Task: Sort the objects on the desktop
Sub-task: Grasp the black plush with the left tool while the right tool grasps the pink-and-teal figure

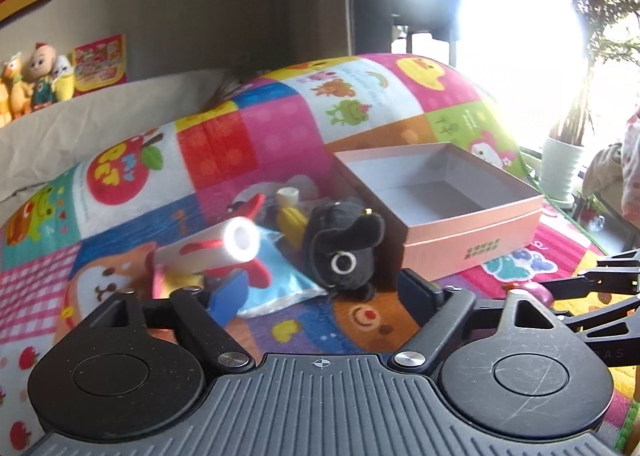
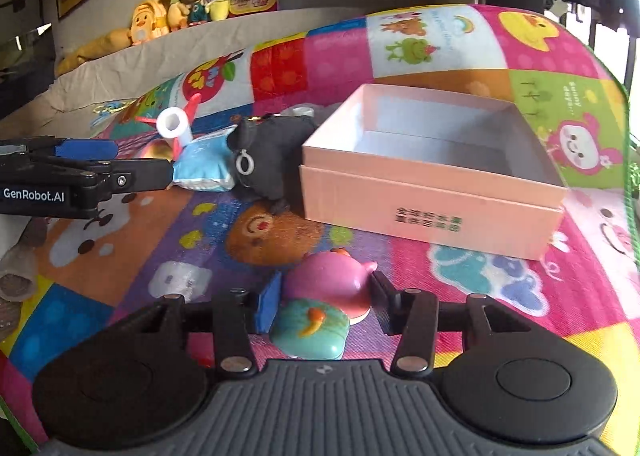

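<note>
With my right tool [image 2: 326,296] closed on the pink toy [image 2: 328,284] just off the play mat [image 2: 120,256], the empty pink box [image 2: 432,192] lies ahead and slightly right, nearer this hand than my left tool [image 2: 168,172], open beside the blue pouch [image 2: 208,168].

Patchwork blanket [image 2: 452,56] bearing pink box [image 2: 432,192], toys [image 2: 272,152]

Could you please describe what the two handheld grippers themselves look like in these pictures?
Both are matte black. The left gripper and the right gripper each have a ribbed dark-grey body with a small crosshair mark, two round black discs at the sides, silver pivot screws on the linkage bars, and one blue finger pad opposite a black one. Seen from the right wrist camera, the left gripper's side carries white "GenRobot.AI" lettering.
</note>
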### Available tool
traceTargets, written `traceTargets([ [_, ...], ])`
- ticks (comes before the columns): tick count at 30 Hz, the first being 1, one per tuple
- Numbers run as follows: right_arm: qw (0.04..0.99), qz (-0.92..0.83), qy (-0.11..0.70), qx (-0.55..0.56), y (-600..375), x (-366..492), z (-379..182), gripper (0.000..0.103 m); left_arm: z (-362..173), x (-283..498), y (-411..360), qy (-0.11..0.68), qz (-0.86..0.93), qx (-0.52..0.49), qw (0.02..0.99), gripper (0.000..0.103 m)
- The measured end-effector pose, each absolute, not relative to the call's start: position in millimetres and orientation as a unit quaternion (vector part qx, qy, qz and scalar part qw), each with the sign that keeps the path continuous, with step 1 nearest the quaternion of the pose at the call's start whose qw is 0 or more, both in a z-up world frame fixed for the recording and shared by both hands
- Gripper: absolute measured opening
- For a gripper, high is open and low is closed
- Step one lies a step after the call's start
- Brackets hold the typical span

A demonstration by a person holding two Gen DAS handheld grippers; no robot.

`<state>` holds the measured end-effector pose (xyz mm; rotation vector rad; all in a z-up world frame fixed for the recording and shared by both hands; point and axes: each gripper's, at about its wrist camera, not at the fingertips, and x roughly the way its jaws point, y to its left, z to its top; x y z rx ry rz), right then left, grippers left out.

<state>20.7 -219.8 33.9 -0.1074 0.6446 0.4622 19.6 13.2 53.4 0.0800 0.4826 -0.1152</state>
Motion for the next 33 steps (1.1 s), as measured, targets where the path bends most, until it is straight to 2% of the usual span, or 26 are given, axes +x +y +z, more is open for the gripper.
traceTargets([
  [5, 0.934, 0.164, 0.316, -0.025, -262, 19, 27, 0.048, 43, 65, -12, 0.237, -0.053, 0.084, 0.966, 0.083],
  [7, 0.936, 0.158, 0.314, -0.014, -268, 20, 25, 0.052, 37, 82, -15, 0.247, -0.047, 0.093, 0.963, 0.083],
  [9, 0.938, 0.153, 0.310, -0.008, -269, 21, 21, 0.062, 32, 93, -14, 0.256, -0.043, 0.098, 0.961, 0.076],
  [10, 0.938, 0.153, 0.311, -0.007, -269, 21, 19, 0.067, 30, 94, -13, 0.258, -0.043, 0.101, 0.960, 0.063],
  [11, 0.936, 0.156, 0.315, -0.004, -269, 23, 18, 0.067, 30, 93, -11, 0.260, -0.049, 0.101, 0.959, 0.055],
  [12, 0.936, 0.158, 0.315, -0.001, -270, 24, 18, 0.067, 31, 90, -10, 0.259, -0.051, 0.099, 0.959, 0.055],
  [15, 0.935, 0.154, 0.319, 0.014, -272, 27, 17, 0.074, 36, 72, -7, 0.256, -0.056, 0.104, 0.959, 0.045],
  [16, 0.935, 0.155, 0.320, 0.018, -273, 27, 17, 0.075, 39, 63, -6, 0.255, -0.061, 0.104, 0.959, 0.035],
  [17, 0.935, 0.154, 0.319, 0.020, -274, 27, 17, 0.077, 41, 55, -5, 0.258, -0.071, 0.101, 0.958, 0.032],
  [21, 0.935, 0.152, 0.319, 0.019, -272, 27, 17, 0.081, 51, 9, -5, 0.268, -0.133, 0.075, 0.951, 0.033],
  [22, 0.936, 0.151, 0.319, 0.018, -272, 26, 17, 0.082, 51, 0, -7, 0.268, -0.139, 0.078, 0.950, 0.036],
  [24, 0.936, 0.151, 0.317, 0.017, -271, 26, 17, 0.083, 50, -11, -8, 0.268, -0.136, 0.083, 0.950, 0.045],
  [25, 0.936, 0.150, 0.317, 0.016, -271, 25, 17, 0.084, 48, -11, -8, 0.267, -0.127, 0.085, 0.951, 0.057],
  [26, 0.936, 0.150, 0.317, 0.015, -270, 25, 17, 0.085, 47, -8, -7, 0.264, -0.115, 0.087, 0.954, 0.065],
  [29, 0.937, 0.145, 0.318, 0.012, -269, 26, 17, 0.086, 42, 13, -3, 0.261, -0.081, 0.069, 0.959, 0.078],
  [33, 0.939, 0.137, 0.314, 0.013, -269, 25, 18, 0.089, 28, 54, -6, 0.263, -0.055, 0.063, 0.961, 0.077],
])
